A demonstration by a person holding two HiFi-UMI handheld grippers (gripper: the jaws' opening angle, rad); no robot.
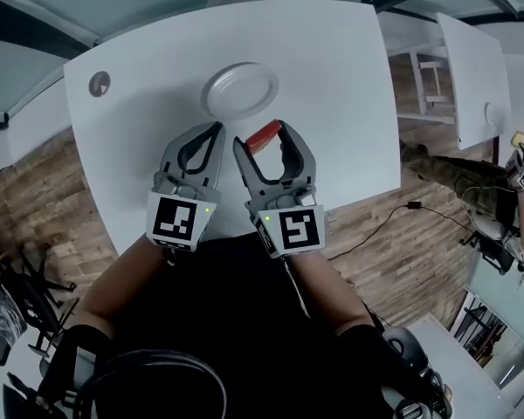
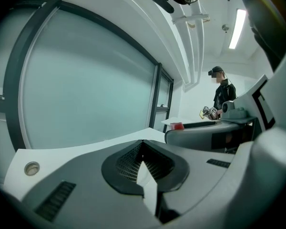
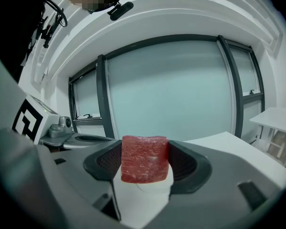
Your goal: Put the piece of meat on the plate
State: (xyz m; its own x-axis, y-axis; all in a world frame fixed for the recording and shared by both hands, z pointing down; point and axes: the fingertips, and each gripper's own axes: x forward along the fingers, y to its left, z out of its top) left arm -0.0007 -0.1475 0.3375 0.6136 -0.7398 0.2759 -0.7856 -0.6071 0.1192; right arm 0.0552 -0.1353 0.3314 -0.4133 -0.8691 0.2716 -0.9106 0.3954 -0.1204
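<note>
A red, marbled piece of meat [image 3: 144, 158] sits clamped between the jaws of my right gripper [image 1: 260, 138]; in the head view the meat [image 1: 264, 133] shows as a red strip at the jaw tips. A round white plate [image 1: 239, 90] lies on the white table [image 1: 332, 94], just beyond both grippers and apart from them. My left gripper [image 1: 211, 133] hovers left of the right one, shut with nothing in it. Its closed jaws [image 2: 145, 173] meet in the left gripper view, where the meat [image 2: 177, 126] appears small and far off.
A round grommet hole [image 1: 99, 83] sits near the table's far left corner. A wood floor [image 1: 35, 182] lies on both sides, with a cable [image 1: 393, 221] at right. Another white table [image 1: 476, 77] stands right. A person [image 2: 223, 92] stands in the distance.
</note>
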